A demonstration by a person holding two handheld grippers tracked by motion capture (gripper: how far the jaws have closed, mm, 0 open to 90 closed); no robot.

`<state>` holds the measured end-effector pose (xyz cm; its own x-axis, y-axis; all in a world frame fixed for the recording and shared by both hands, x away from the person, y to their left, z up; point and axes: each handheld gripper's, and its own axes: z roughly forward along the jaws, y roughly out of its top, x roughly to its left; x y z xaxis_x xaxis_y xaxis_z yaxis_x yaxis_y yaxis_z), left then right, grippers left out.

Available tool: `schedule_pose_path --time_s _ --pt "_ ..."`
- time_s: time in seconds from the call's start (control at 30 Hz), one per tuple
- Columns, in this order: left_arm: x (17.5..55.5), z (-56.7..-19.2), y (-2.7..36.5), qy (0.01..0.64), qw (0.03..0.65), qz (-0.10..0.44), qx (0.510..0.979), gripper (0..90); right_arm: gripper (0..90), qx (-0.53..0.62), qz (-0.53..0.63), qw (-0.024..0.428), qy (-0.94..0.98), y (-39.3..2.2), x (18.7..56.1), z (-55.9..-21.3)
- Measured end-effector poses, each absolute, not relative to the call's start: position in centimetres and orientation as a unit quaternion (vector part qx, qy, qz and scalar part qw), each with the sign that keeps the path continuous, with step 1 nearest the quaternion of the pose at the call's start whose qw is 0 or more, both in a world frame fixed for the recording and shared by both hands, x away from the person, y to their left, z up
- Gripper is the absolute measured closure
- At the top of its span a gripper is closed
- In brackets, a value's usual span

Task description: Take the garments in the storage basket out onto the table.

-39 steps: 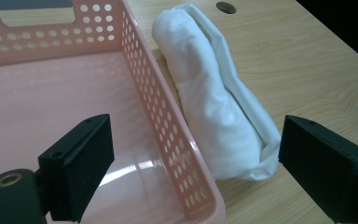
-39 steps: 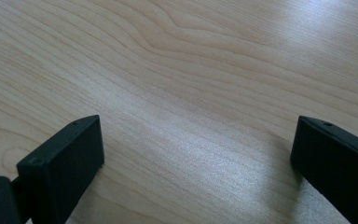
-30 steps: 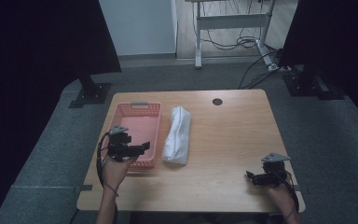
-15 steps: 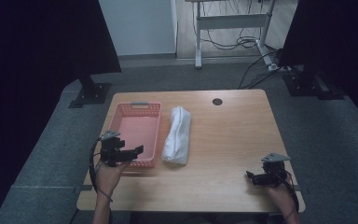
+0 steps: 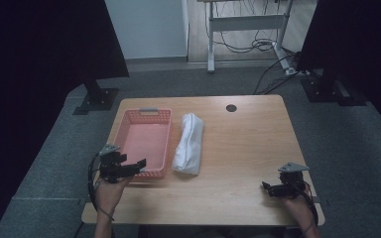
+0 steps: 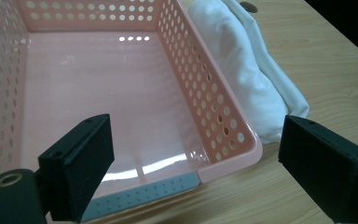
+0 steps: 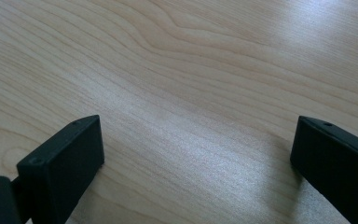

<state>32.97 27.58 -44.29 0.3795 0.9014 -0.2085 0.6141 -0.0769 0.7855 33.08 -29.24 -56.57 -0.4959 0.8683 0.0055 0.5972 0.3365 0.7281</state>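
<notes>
Since 1 second ago my left gripper [image 5: 140, 163] has slid back toward the desk's [image 5: 243, 148] near left edge, and now sits at the pink basket's [image 5: 146, 115] near end. Its jaws are spread wide around the basket's near right corner, gripping nothing. Just beside the basket lies a rolled white towel [image 5: 189, 143]. My right gripper [image 5: 265, 187] rests at the near right, jaws spread over bare wood.
</notes>
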Motion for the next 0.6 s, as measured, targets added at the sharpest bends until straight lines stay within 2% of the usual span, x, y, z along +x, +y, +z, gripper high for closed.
schedule_pose_path --time_s 0.6 --pt "31.5 -45.9 29.2 0.547 0.426 0.164 0.701 10.1 2.2 0.463 0.344 0.198 0.792 -29.2 33.1 -56.6"
